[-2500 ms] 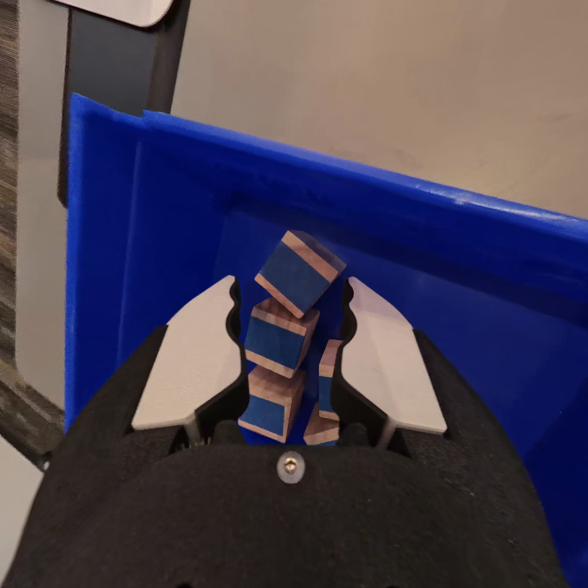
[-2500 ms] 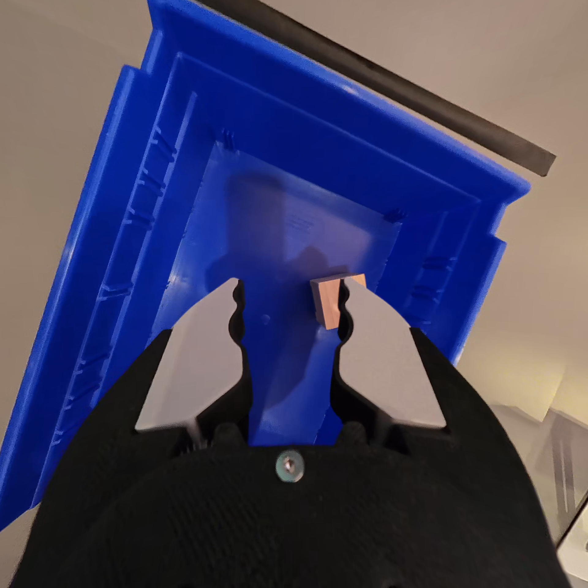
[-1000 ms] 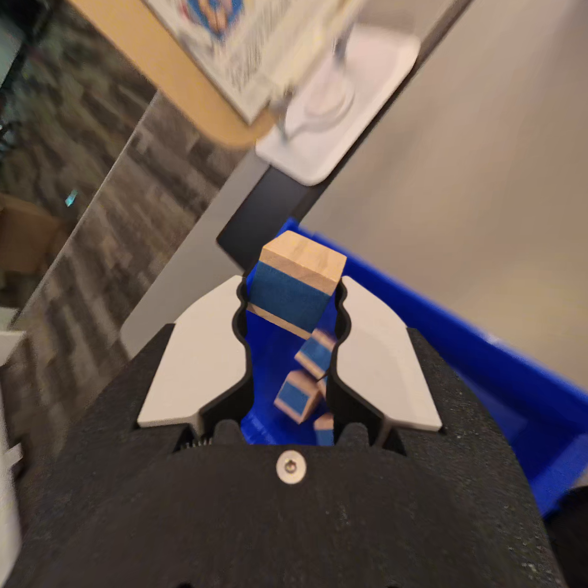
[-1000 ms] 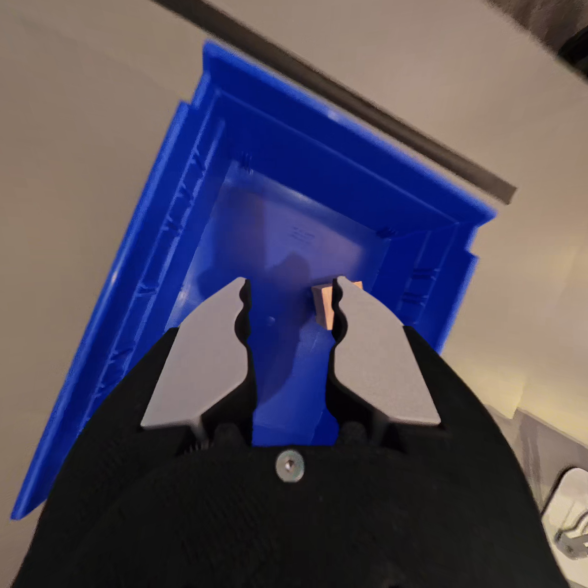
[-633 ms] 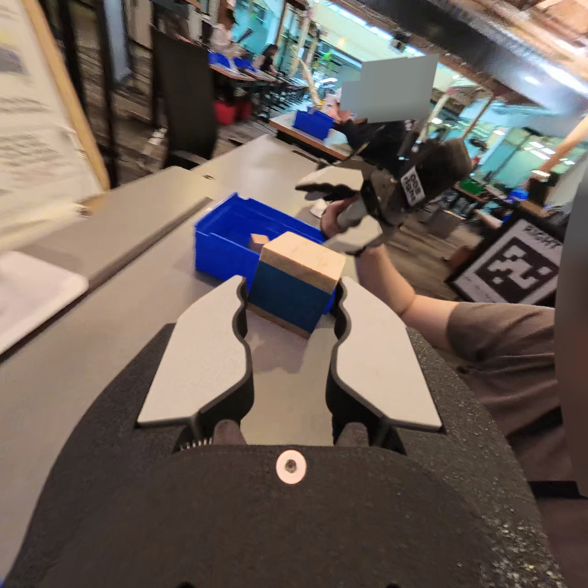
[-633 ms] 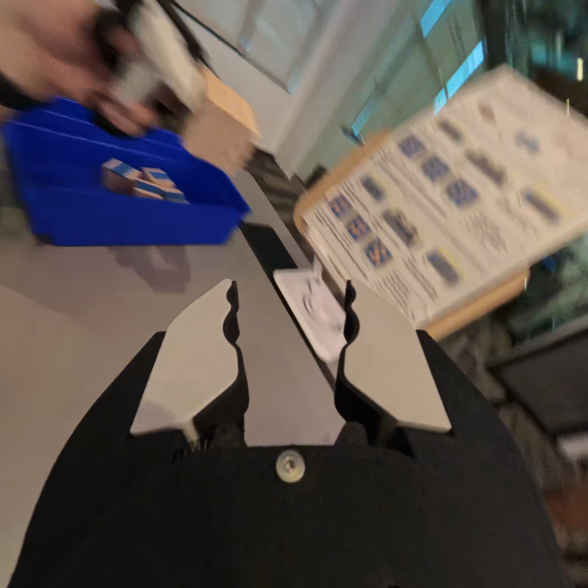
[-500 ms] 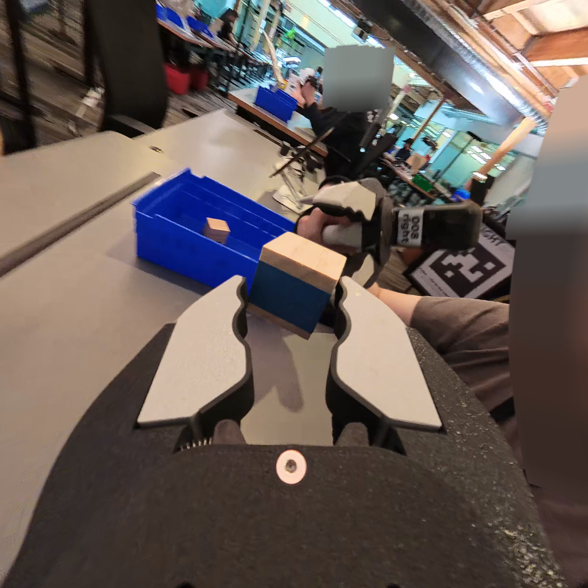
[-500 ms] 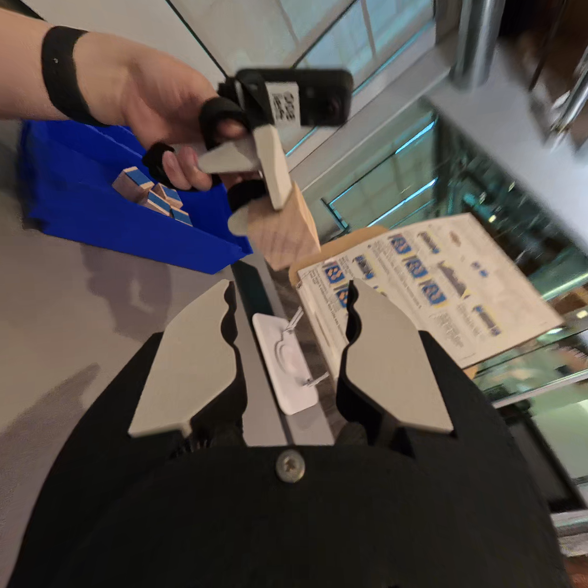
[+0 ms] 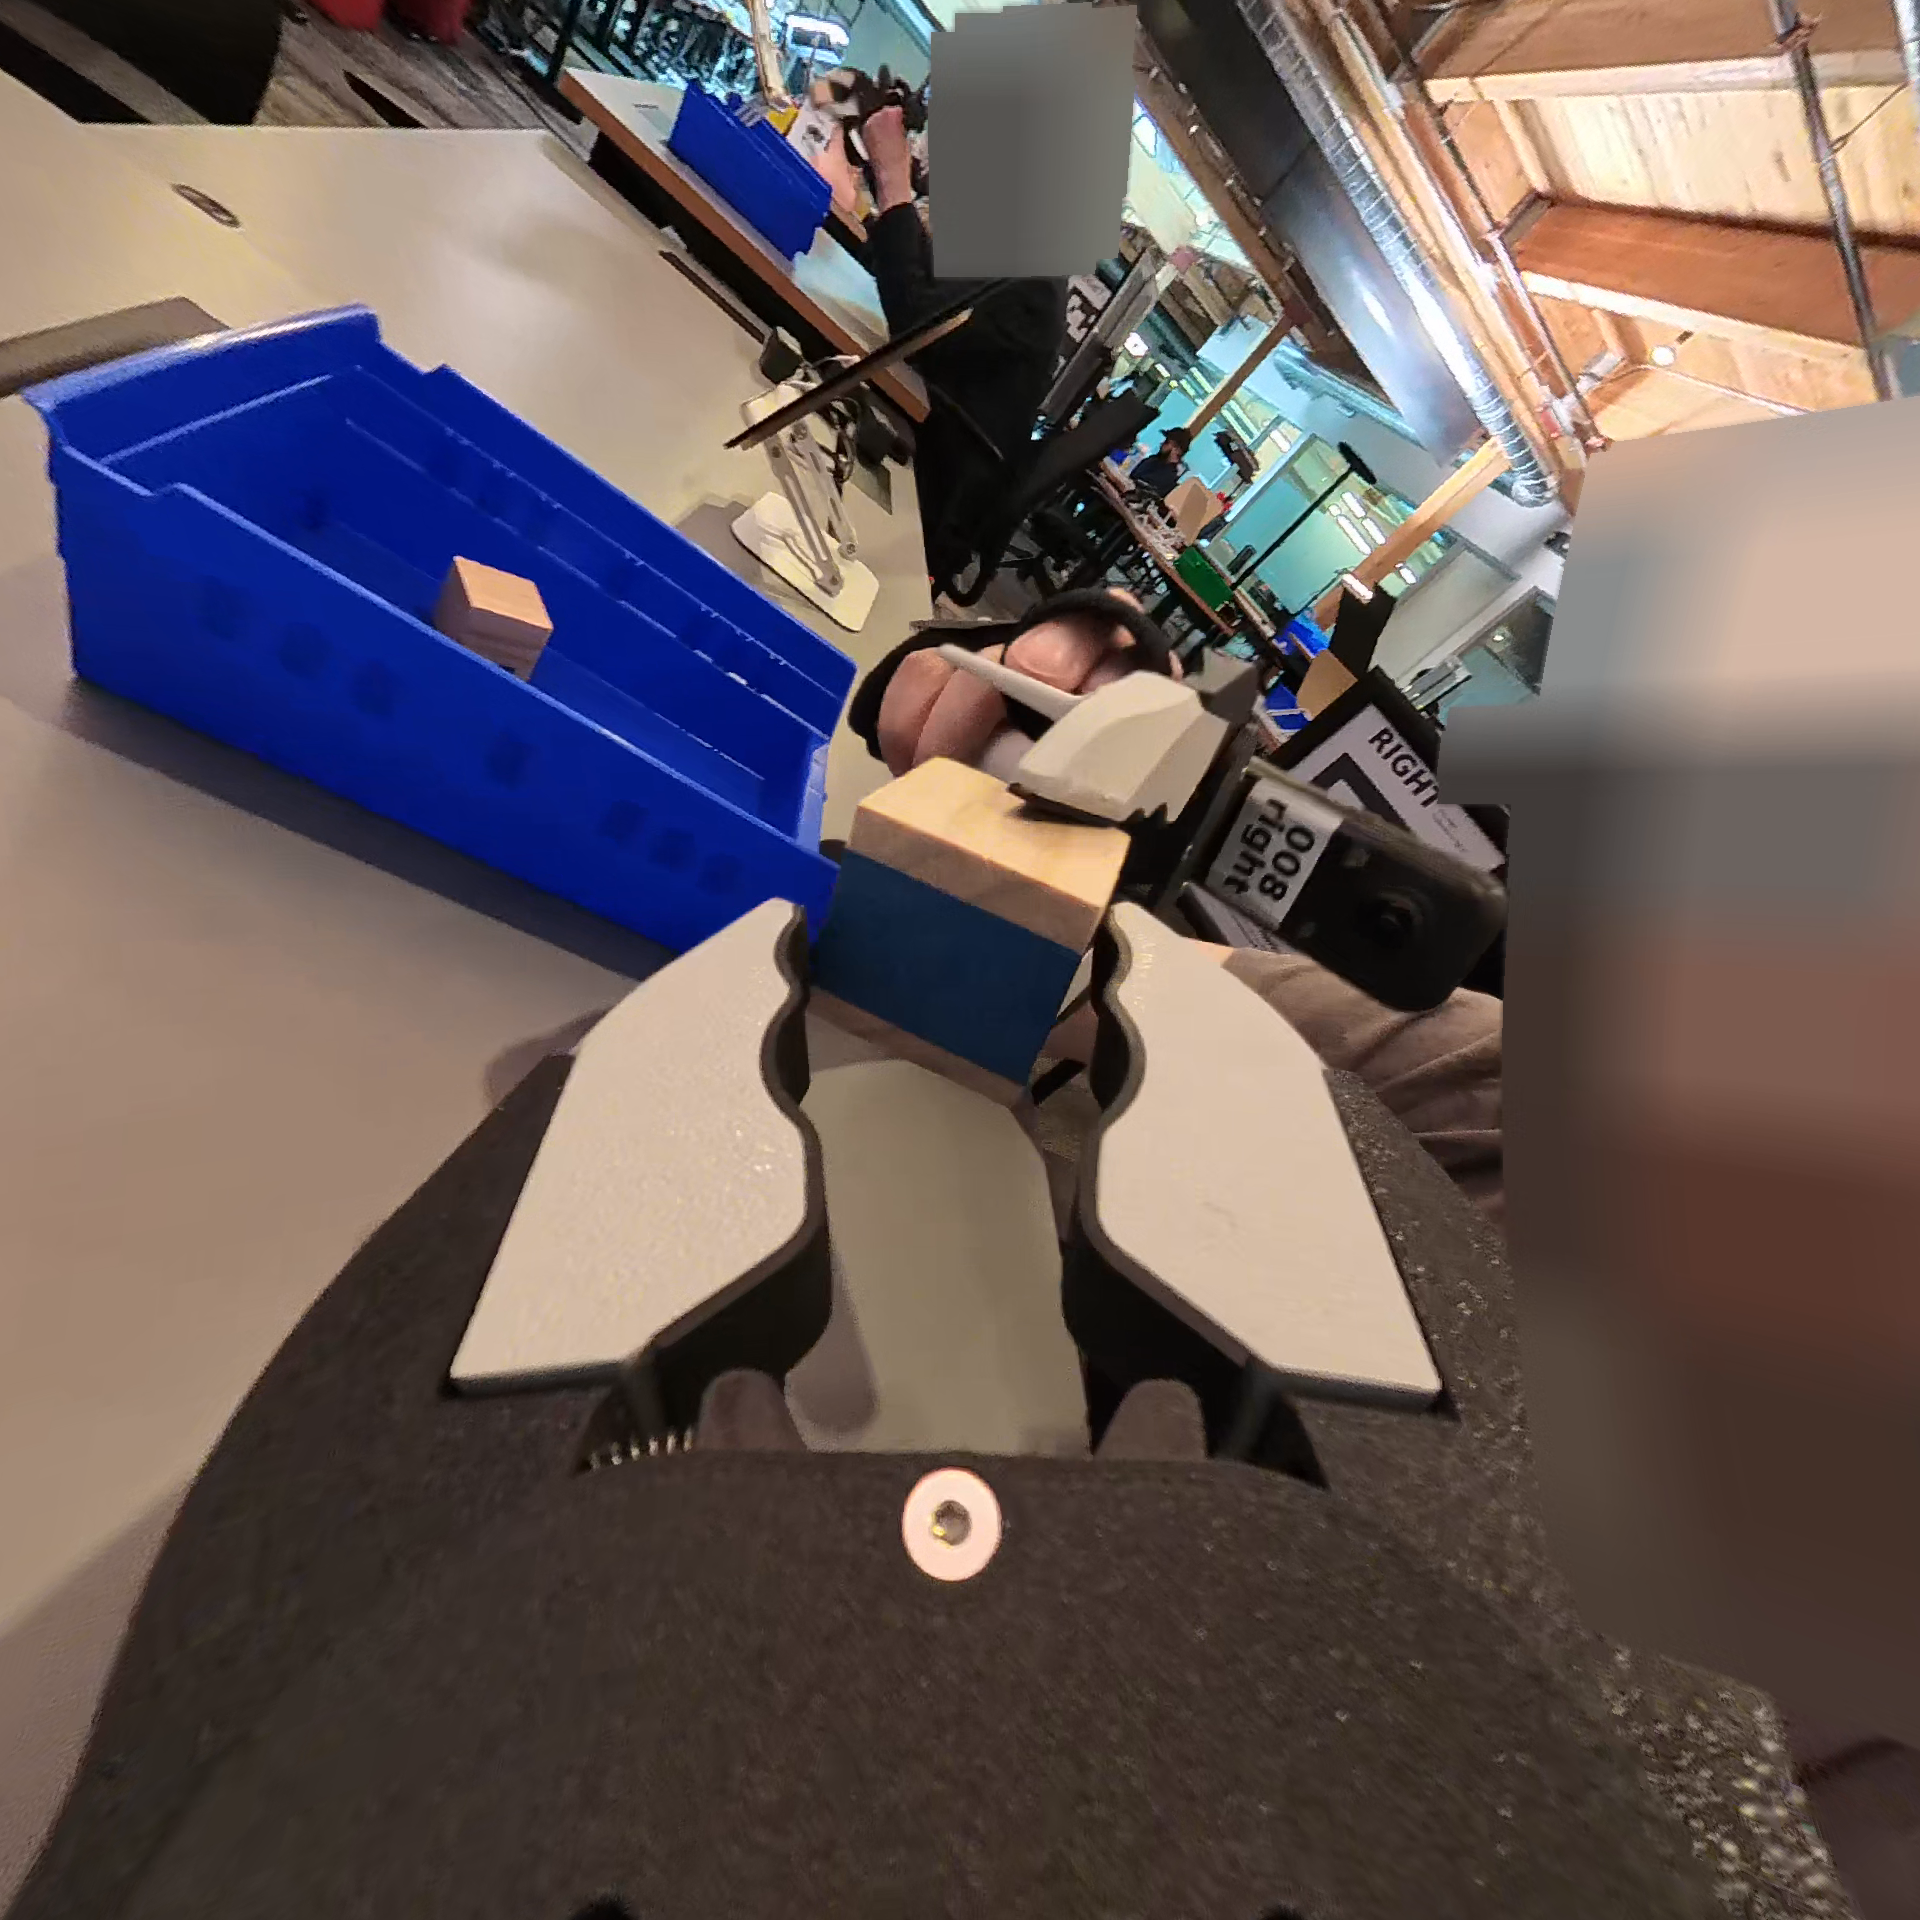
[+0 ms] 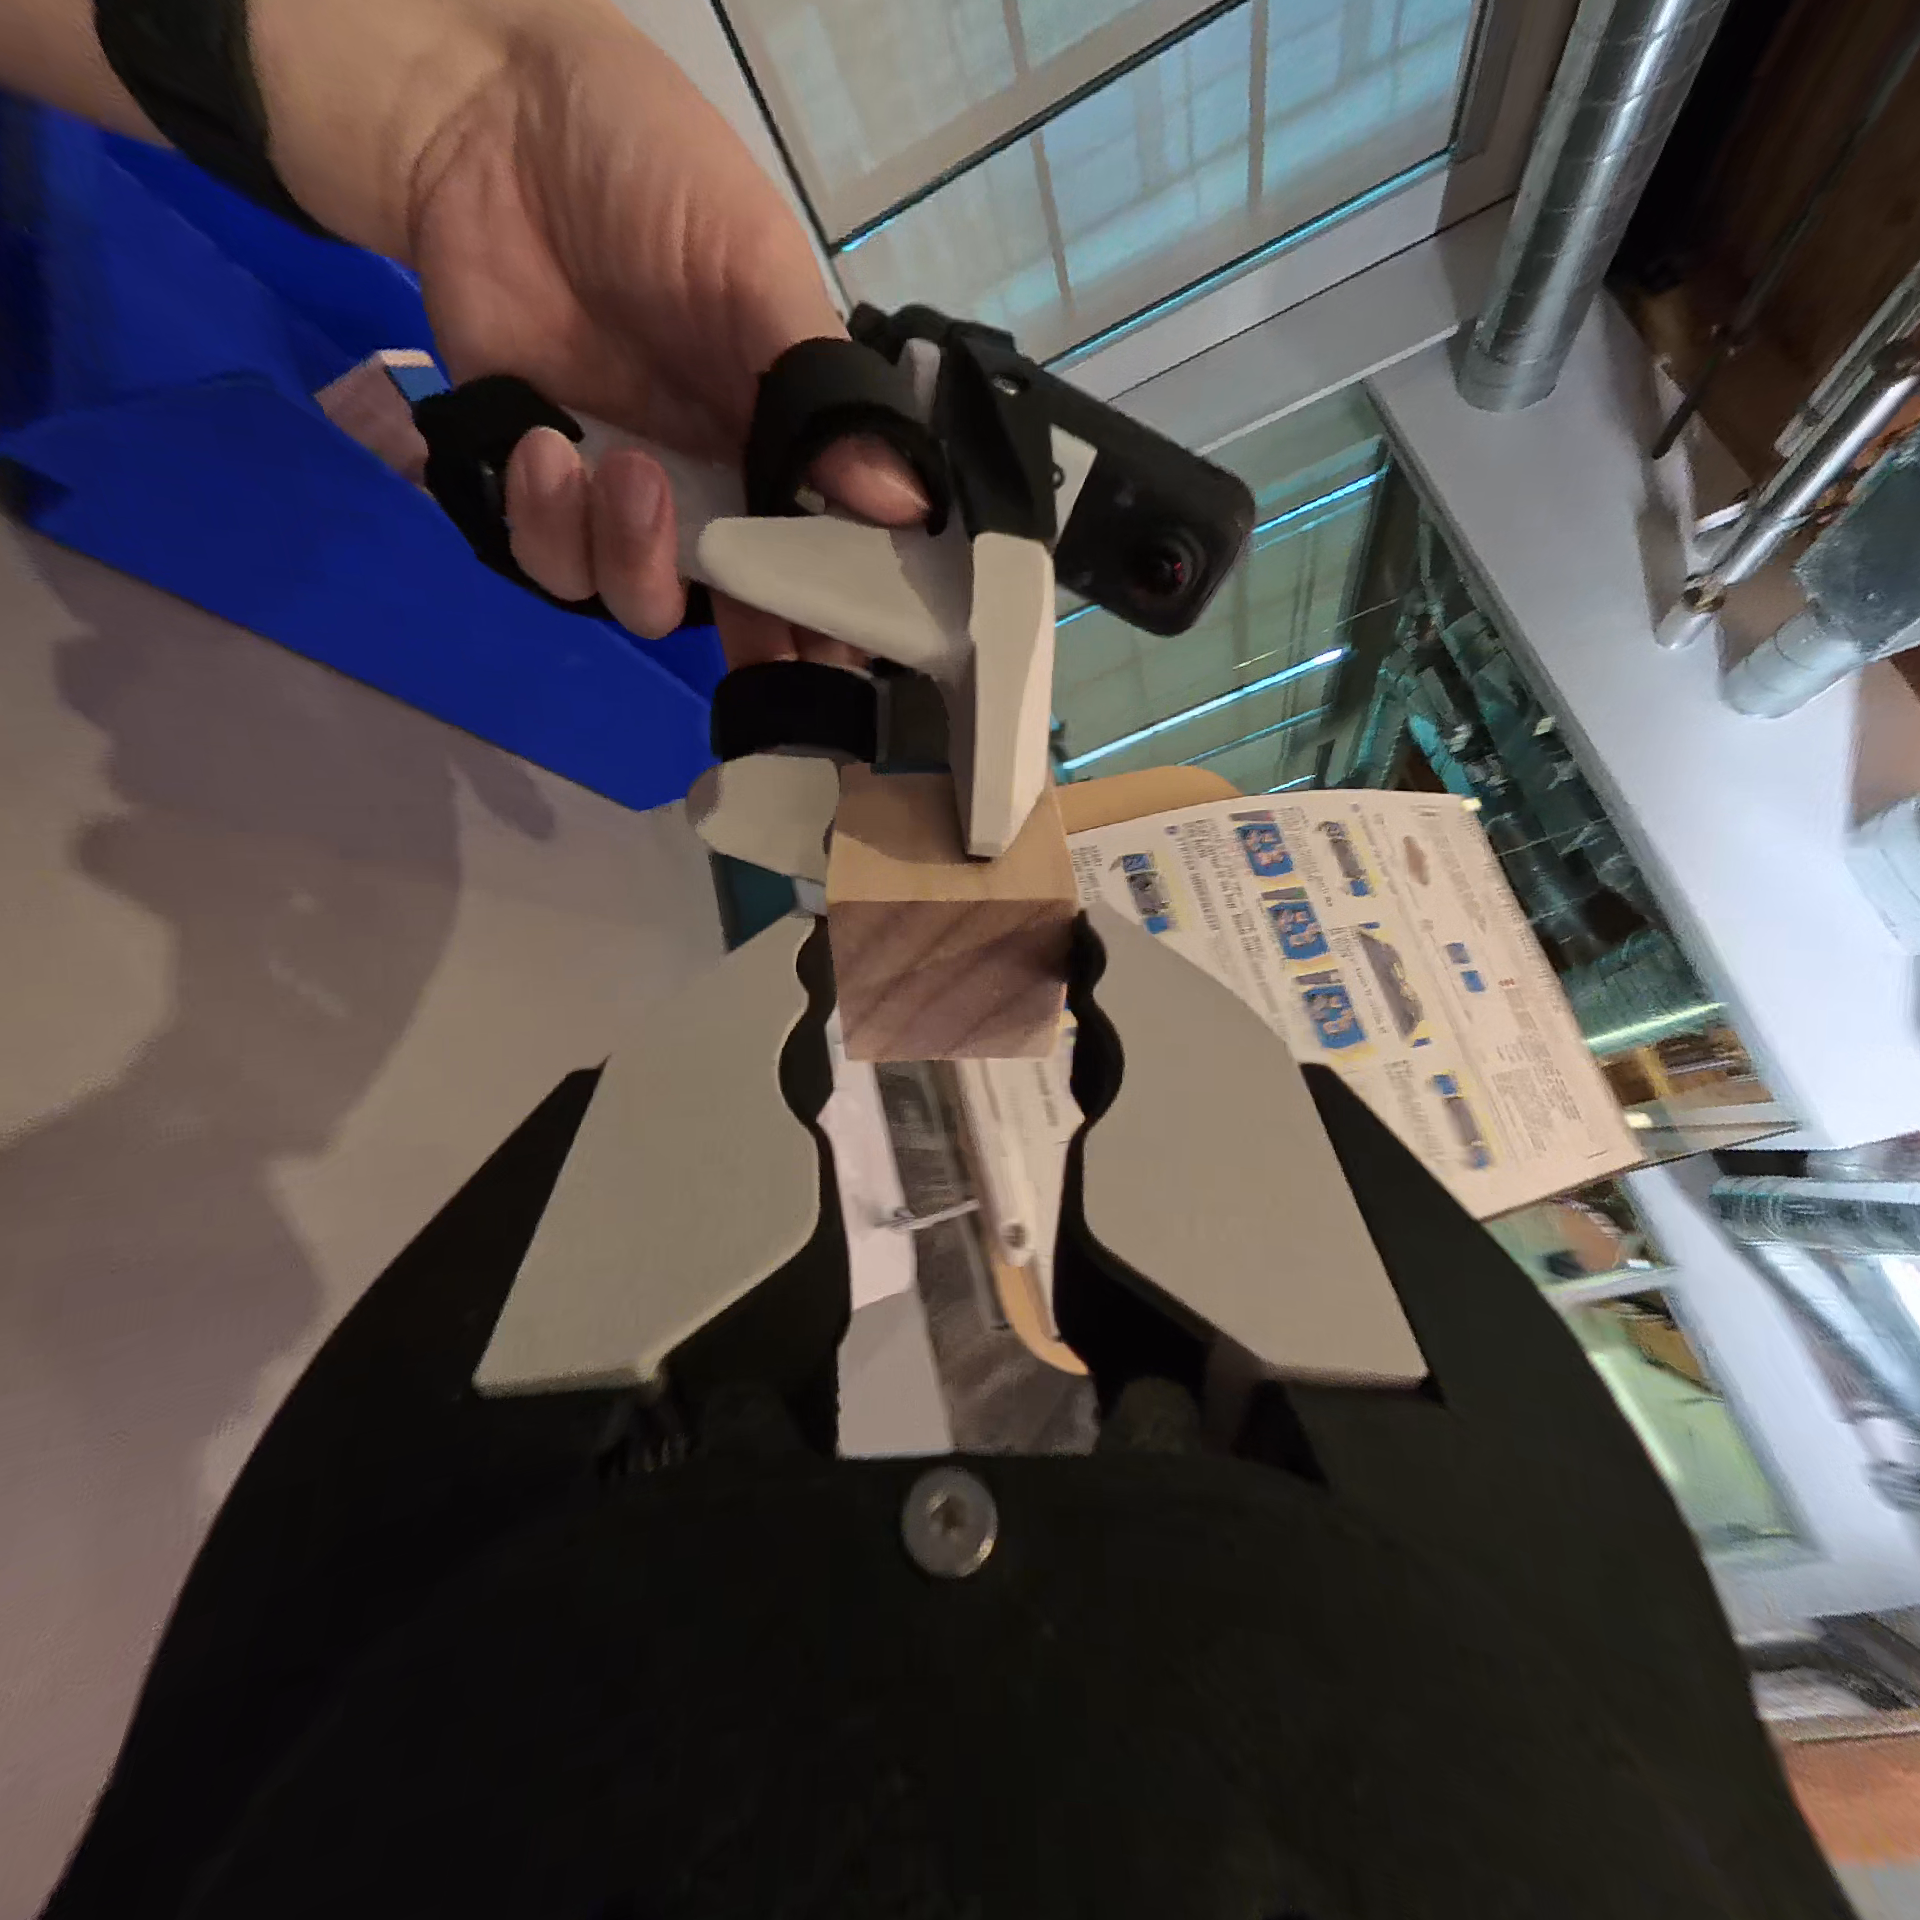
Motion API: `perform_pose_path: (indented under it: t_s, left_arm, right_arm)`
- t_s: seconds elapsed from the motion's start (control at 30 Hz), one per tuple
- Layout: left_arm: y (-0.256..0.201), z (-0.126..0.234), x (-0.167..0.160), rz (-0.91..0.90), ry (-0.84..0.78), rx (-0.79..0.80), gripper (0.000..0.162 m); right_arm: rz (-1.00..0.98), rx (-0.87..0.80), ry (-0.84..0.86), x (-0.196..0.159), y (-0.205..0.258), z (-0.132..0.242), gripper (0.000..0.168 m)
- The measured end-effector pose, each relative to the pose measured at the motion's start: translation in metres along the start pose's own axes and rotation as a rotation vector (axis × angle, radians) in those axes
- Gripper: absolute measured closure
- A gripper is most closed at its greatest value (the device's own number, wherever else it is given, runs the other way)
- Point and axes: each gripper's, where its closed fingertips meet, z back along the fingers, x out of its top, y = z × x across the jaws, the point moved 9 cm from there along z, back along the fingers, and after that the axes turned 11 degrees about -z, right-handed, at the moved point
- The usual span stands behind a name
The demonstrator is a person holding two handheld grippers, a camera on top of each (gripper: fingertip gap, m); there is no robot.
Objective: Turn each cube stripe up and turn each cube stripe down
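Both my grippers pinch one wooden cube (image 9: 961,914) in the air over the grey table (image 9: 260,1039): my left gripper (image 9: 951,966) clamps its sides, blue stripe facing me, and my right gripper (image 10: 951,982) grips it across the bare wood faces. A blue plastic bin (image 9: 312,665) beside it holds one plain cube (image 9: 494,613). Another blue bin (image 10: 343,582) behind my left hand (image 10: 582,291) holds striped cubes (image 10: 400,379). A printed sheet (image 10: 1351,997) lies beyond.
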Motion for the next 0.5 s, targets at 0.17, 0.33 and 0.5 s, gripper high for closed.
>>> perform_pose_path:
  t_s: [0.17,0.33,0.5]
  left_arm:
    - [-0.01,0.014,0.01,-0.062,-0.022,0.005,0.106]
    - [-0.018,0.034,0.019,-0.23,0.017,0.229,0.106]
    - [-0.024,0.034,0.017,-0.247,0.076,0.251,0.11]
  right_arm:
    - [-0.203,0.081,0.032,-0.005,-0.037,0.019,0.124]
    - [-0.882,0.061,0.486,-0.084,-0.118,0.079,0.125]
    - [-1.458,0.041,0.996,-0.205,-0.106,0.115,0.124]
